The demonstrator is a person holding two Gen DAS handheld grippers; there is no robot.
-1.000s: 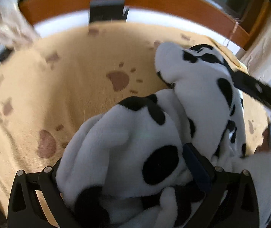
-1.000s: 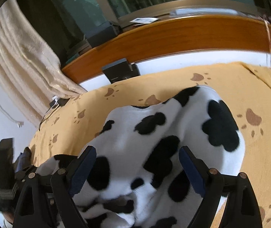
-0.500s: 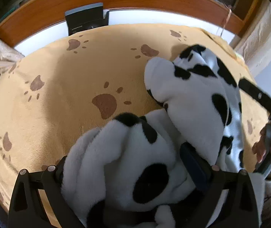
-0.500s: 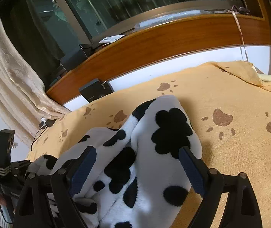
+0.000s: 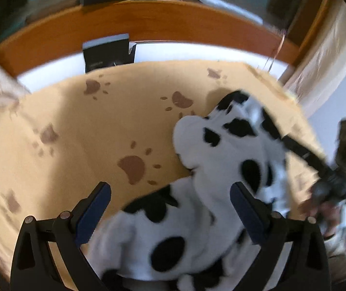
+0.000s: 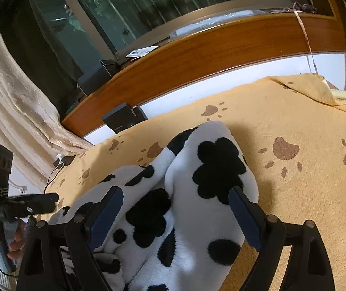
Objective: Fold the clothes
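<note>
Left wrist view is showing the left gripper (image 5: 170,208) with fingers spread wide, gripping nothing; the fleece (image 5: 221,169) is lying between and past them, blurred. Right wrist view: the right gripper (image 6: 175,213) is also standing wide apart, hovering over the same fleece (image 6: 197,194), not clamping it.

Fleece is sitting on the blanket (image 6: 294,194), bunched at the near edge, one thick lobe running toward the far side. In the left view it is sitting near-right of centre; in the right view, near-centre-left. Layers are looking doubled over, but edges are not lining up, and I cannot tell which part is sleeve or hem.

Risks I am seeing:
- Pile is bulky and springy, so a fold is likely relaxing open with nothing holding it.
- Thick plush: a shallow pinch is probably catching only the top layer, so the layer under it is dragging and skewing.
- Fleece on a plush blanket is likely gripping, so a pull may be rucking the blanket up with it.
- Near part is hanging close to the edge; a tug that way could be sliding it off.
- Both tools are working close together over one bundle, so collision is possible.
</note>
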